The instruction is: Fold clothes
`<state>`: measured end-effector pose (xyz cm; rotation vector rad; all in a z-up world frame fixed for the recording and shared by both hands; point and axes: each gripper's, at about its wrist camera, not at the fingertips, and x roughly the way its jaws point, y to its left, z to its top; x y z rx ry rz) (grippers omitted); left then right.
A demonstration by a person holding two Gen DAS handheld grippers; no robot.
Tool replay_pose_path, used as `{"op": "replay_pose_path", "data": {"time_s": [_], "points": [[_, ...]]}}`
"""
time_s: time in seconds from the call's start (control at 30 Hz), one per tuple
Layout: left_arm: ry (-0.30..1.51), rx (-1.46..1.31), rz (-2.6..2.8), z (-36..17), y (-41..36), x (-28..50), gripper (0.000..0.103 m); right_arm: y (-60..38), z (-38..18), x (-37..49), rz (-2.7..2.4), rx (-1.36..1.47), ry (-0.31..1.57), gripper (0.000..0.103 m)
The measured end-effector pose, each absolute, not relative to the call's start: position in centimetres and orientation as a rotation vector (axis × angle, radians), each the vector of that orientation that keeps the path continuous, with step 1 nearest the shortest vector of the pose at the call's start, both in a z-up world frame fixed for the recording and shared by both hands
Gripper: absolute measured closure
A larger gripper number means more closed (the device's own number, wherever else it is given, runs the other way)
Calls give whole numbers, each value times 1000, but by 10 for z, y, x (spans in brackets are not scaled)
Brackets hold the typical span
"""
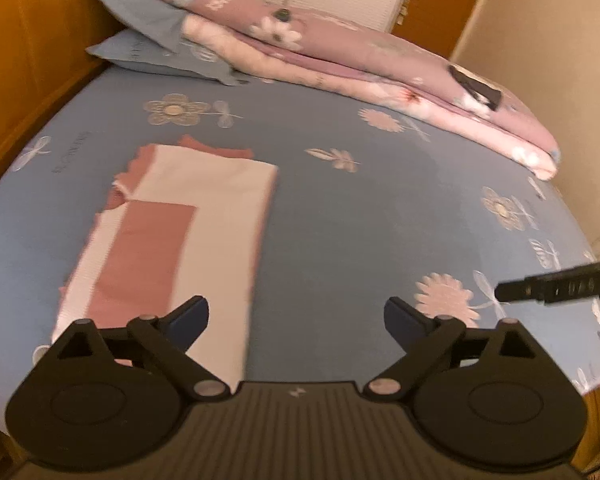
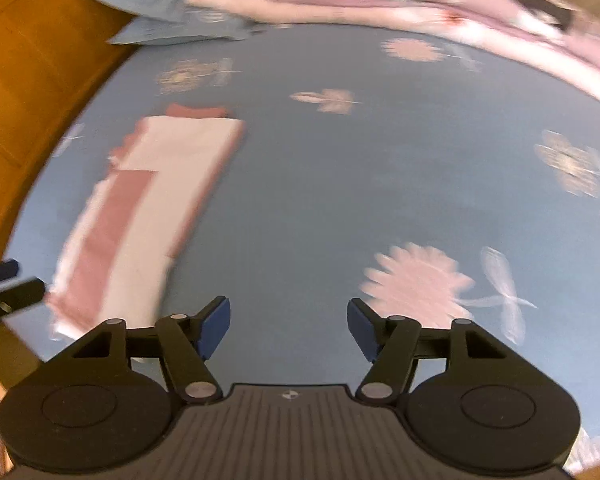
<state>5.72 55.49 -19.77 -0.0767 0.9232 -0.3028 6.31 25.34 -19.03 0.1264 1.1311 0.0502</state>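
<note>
A folded pink and white garment lies flat on the blue flowered bed sheet, on the left side. My left gripper hovers above the garment's near right edge, jaws wide open with nothing between them. In the right wrist view the same garment lies to the left, blurred. My right gripper stands open over bare sheet, to the right of the garment, holding nothing. The right gripper's black finger pokes in at the right edge of the left wrist view.
A folded pink flowered quilt and blue pillows lie at the far end of the bed. A wooden bed frame runs along the left. A cream wall stands at the right.
</note>
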Motion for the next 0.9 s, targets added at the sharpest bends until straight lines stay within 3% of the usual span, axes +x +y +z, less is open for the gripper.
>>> {"op": "replay_pose_path", "data": {"time_s": [0.27,0.7,0.9], "points": [[901,6,-270,-189,480,49,7,187,-185,32,-3,140,1079,31],[913,-52,-133,-132,265,28,6,-11,-161,-10,93,80,987,22],[871,-87,-66,-110,225,23,6,-53,-153,-7,81,104,979,21]]}}
